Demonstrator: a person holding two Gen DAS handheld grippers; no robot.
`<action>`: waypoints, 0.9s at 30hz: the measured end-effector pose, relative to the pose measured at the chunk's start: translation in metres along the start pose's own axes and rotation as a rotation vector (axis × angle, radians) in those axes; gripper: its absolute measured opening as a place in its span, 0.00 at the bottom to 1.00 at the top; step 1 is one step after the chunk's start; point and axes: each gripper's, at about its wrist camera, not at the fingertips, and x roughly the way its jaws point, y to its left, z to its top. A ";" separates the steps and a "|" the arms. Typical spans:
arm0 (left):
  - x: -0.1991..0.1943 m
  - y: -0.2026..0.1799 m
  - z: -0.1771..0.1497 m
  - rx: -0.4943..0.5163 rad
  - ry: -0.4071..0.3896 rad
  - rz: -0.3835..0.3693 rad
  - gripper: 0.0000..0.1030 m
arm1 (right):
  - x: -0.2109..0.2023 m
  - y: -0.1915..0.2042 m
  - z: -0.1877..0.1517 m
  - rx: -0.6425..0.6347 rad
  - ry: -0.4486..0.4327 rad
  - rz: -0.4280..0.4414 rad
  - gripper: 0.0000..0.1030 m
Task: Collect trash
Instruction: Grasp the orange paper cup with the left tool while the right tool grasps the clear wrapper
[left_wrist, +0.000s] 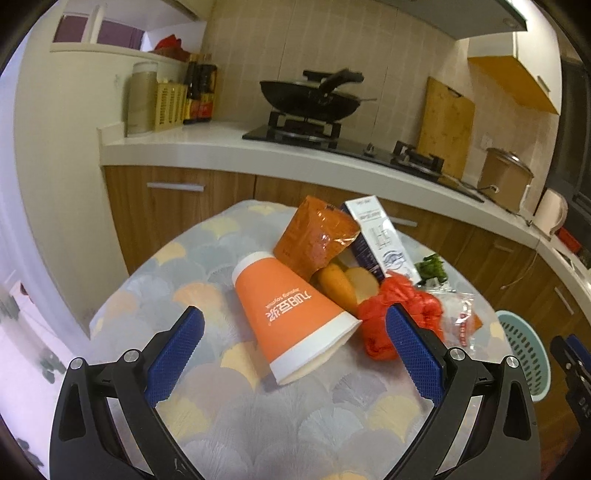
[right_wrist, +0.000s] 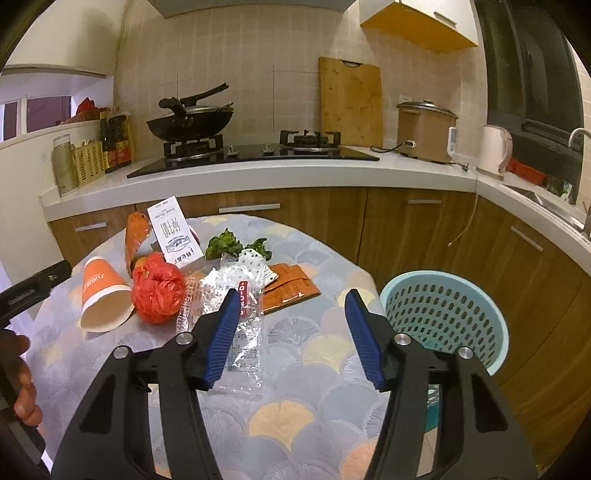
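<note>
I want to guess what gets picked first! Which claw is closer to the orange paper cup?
Left. The left claw stands open right in front of the orange paper cup, which lies tipped over. The right claw is off to the side, over a clear wrapper.

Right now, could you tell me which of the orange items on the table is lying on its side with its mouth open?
The orange paper cup, tipped over with its open white rim toward the left gripper. The orange pouch leans upright, and the flat orange sachet is sealed.
</note>
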 end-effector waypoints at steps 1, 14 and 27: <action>0.004 -0.001 0.000 0.001 0.008 0.001 0.93 | 0.004 0.000 0.000 0.002 0.009 0.005 0.53; 0.067 0.009 0.002 -0.075 0.136 -0.006 0.92 | 0.041 0.008 -0.005 -0.023 0.074 0.071 0.54; 0.083 0.011 -0.013 -0.094 0.161 -0.059 0.87 | 0.091 0.012 -0.012 -0.012 0.177 0.128 0.61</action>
